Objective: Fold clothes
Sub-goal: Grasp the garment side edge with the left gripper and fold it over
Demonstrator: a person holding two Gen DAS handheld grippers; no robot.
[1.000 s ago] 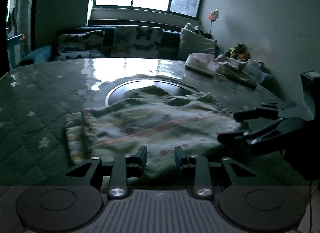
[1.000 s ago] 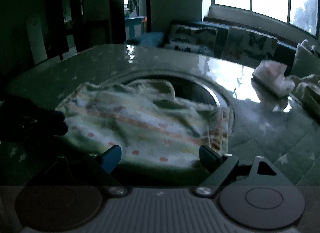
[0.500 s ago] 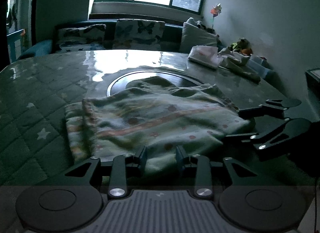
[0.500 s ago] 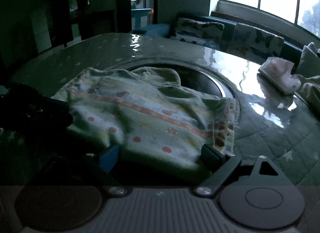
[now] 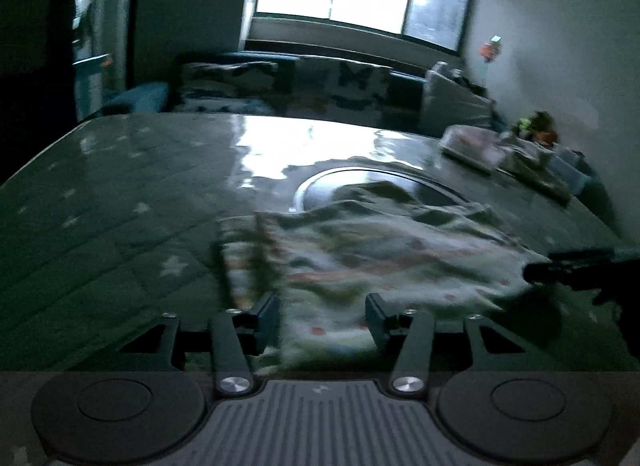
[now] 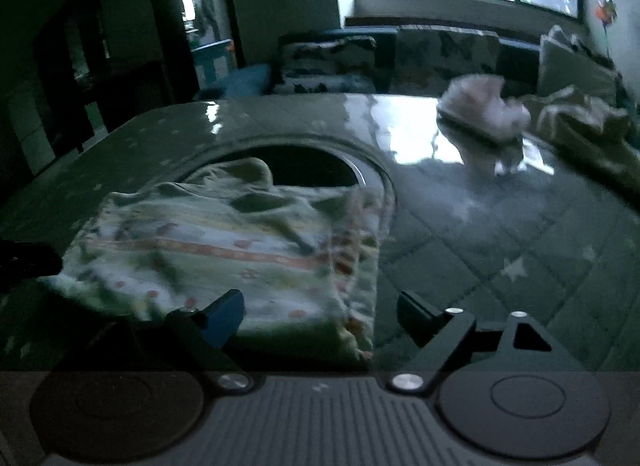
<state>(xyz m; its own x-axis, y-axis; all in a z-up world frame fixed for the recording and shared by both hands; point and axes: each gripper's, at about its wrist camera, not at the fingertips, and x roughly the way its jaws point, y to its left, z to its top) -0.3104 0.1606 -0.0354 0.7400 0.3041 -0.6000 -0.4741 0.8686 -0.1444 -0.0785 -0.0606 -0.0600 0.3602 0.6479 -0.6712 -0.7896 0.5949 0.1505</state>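
Note:
A pale green patterned garment [image 5: 376, 254] with orange dots and a stripe lies folded and rumpled on the quilted table; it also shows in the right wrist view [image 6: 240, 250]. My left gripper [image 5: 322, 316] is open, its fingers on either side of the garment's near edge, with cloth lying loose between them. My right gripper [image 6: 320, 314] is open wide over the garment's near right corner. The right gripper's dark tips [image 5: 576, 266] show at the garment's right end in the left wrist view.
The table [image 5: 120, 225] has a shiny quilted star cover and a round dark inset [image 6: 320, 165] partly under the garment. A pile of other clothes [image 6: 488, 113] lies at the far right. A cushioned bench [image 5: 320, 85] and windows stand behind.
My left gripper has opened wider and shifted left, away from the right one. My right gripper has shifted right along the garment's edge. The garment lies much as before.

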